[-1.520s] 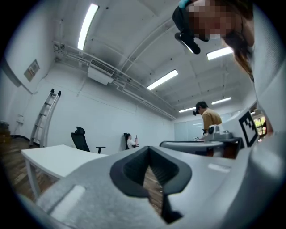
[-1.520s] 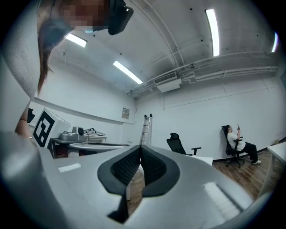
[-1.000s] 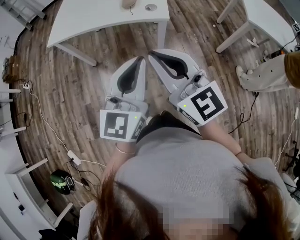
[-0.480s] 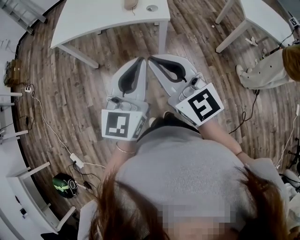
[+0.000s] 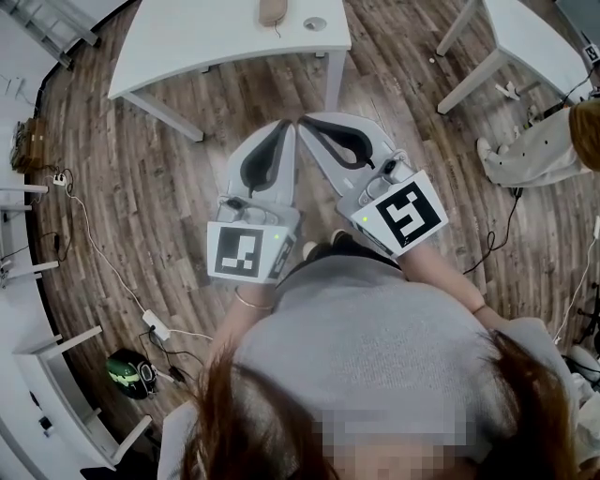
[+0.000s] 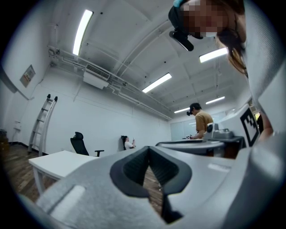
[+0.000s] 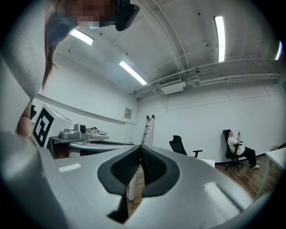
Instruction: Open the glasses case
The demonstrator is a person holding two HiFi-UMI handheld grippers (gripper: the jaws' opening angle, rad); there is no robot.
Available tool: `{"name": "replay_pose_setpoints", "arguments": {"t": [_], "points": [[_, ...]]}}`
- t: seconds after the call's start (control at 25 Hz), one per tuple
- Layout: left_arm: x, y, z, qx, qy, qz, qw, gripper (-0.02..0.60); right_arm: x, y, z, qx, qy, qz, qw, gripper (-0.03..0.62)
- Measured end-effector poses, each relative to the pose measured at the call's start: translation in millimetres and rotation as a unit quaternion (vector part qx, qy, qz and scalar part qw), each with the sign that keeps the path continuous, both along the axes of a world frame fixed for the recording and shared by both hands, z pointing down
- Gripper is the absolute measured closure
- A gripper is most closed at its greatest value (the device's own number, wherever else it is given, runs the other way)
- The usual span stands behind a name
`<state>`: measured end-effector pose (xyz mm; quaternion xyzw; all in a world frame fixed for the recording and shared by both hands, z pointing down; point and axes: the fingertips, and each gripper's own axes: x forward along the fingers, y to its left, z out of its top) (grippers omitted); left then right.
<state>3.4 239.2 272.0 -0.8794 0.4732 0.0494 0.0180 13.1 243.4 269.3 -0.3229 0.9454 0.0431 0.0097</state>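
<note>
Closer than a second ago, the white rectangular table (image 5: 187, 42) has slid down from the top edge of the head view and more of its top shows. Our two grippers keep their place at the frame's centre, above the brown wood-plank floor (image 5: 141, 187).

At the very top edge of the frame, on that table, lies a small tan oval thing, partly cut off, which we take for the glasses case (image 5: 272, 11). A small round grey disc (image 5: 315, 23) sits just to its right. The case is well apart from both grippers.

Our grey left gripper (image 5: 284, 127), with black ribbed pads, has its jaws pressed fully together and nothing between them; its own view shows only floor through the slit. Our grey right gripper (image 5: 303, 122) is likewise closed and empty. The two tips nearly meet.

We judge the step in hand to be the approach. To do it well, we stop only once the whole case sits lower in the frame, within reach of both grippers. We spread the jaws before reaching in, not at the case. One gripper should pin the lower shell while the other takes the lid at the seam; which side carries the hinge we cannot tell from here. Being small and smooth-looking, the case may skid if pushed one-sided, so we hold first, pry second, and keep clear of the disc.
</note>
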Motion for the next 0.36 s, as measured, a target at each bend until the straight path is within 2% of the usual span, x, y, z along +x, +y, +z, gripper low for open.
{"name": "replay_pose_setpoints", "arguments": {"t": [0.36], "points": [[-4, -12, -6, 0.001, 0.002, 0.0, 1.0, 0.58, -3, -12, -6, -0.008, -0.005, 0.006, 1.0, 0.589]]}}
